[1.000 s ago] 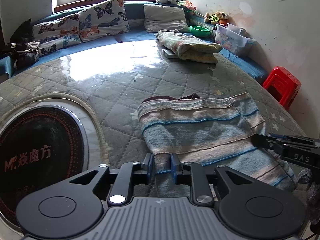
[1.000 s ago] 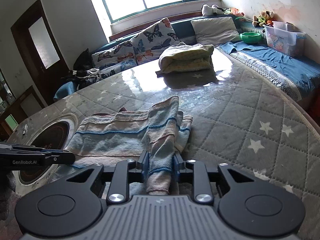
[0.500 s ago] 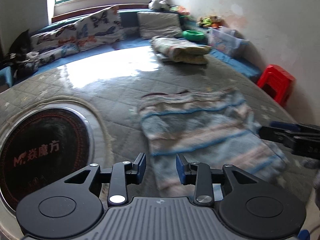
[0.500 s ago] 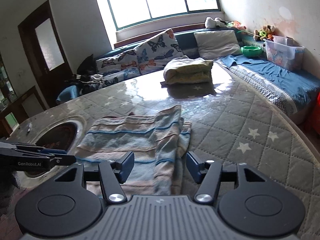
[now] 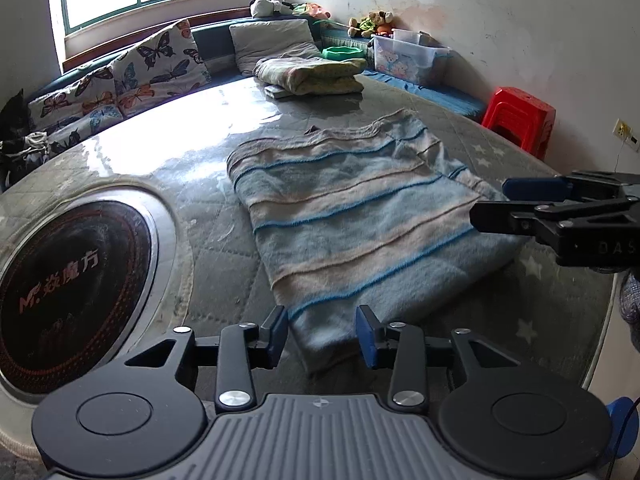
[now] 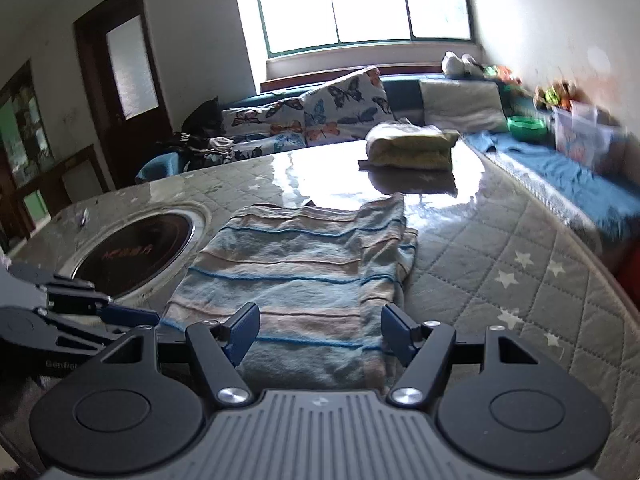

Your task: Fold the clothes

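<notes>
One striped garment lies flat on the bench, near its front edge, already doubled into a rough rectangle, with a sleeve or side panel turned in along its right side, where the layers look thicker and a little bunched. The left tool hangs just above the near left corner of the garment, its fingers parted by a moderate gap and gripping nothing. The right tool sits over the near edge, spread wider, also empty; each tool shows at the edge of the other's view. Whether another fold is wanted or this one is finished, the pictures do not settle. The risks, as I judge them: the bench cover looks glossy, so a pinch that catches only the top layer could drag it askew and undo the stack; the bunched right edge could spread if lifted unevenly; and the near edge lies close to the bench rim, so a pull toward the person might slide it off. Counted: one striped garment, one other folded bundle at the far edge, one round hotplate set in the left of the bench, two tools.
</notes>
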